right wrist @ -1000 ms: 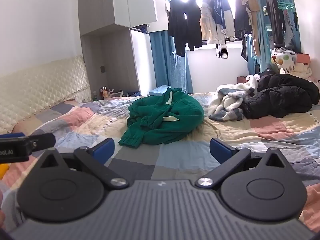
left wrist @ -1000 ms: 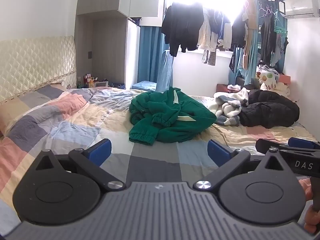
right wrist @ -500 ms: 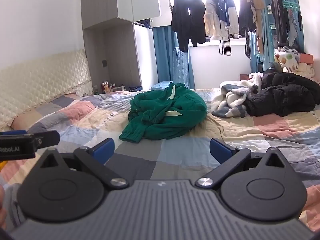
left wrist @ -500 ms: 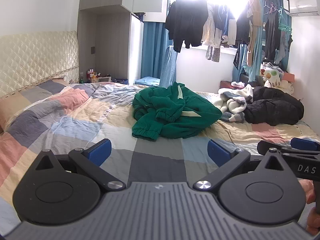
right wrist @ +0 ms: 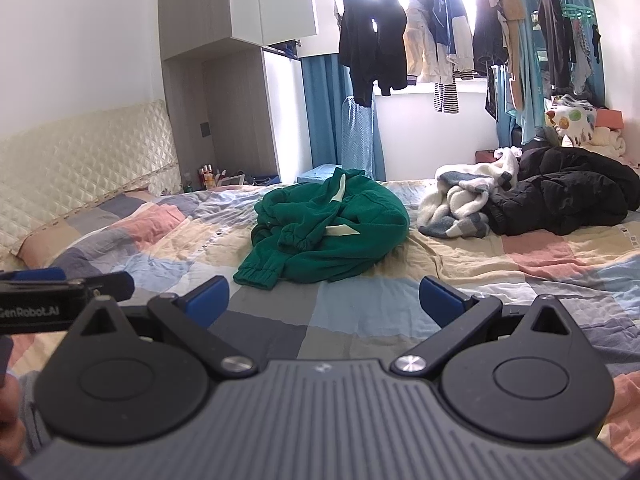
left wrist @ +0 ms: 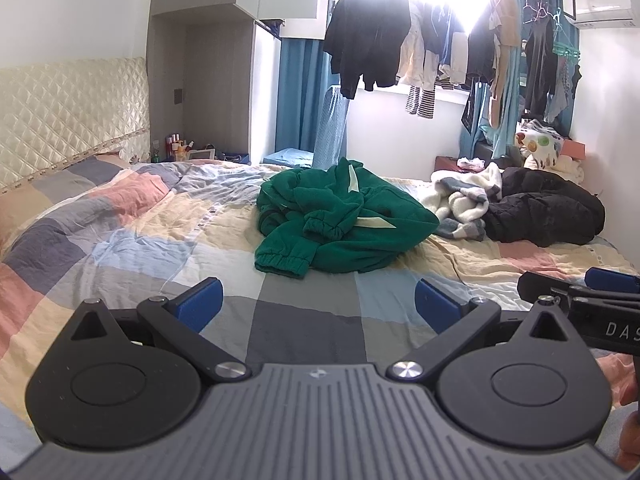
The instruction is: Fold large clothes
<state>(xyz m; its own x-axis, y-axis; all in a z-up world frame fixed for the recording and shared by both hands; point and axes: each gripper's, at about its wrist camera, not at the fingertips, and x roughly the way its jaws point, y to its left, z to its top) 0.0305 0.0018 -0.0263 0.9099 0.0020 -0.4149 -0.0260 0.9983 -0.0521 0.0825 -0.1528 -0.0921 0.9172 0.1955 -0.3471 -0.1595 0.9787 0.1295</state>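
Note:
A crumpled green sweatshirt [left wrist: 344,224] [right wrist: 328,232] lies in a heap on the patchwork bedspread [left wrist: 120,240] [right wrist: 520,272], one cuffed sleeve reaching toward me. My left gripper [left wrist: 318,304] hangs open over the bed's near part, well short of the sweatshirt, with nothing between its blue pads. My right gripper [right wrist: 324,302] is open and empty too, at about the same distance. Each gripper shows at the edge of the other's view: the right one [left wrist: 580,292] and the left one [right wrist: 68,284].
A white and grey fleece [left wrist: 460,204] [right wrist: 460,204] and a black padded jacket [left wrist: 548,212] [right wrist: 568,192] are piled at the bed's far right. Clothes hang on a rail [left wrist: 440,48] by the bright window. A quilted headboard [left wrist: 68,120] stands left, a wardrobe [right wrist: 240,80] behind.
Both grippers have drifted slightly forward and upward, and the views now look a little more level across the bed. Both stay open. The clothes have not moved.

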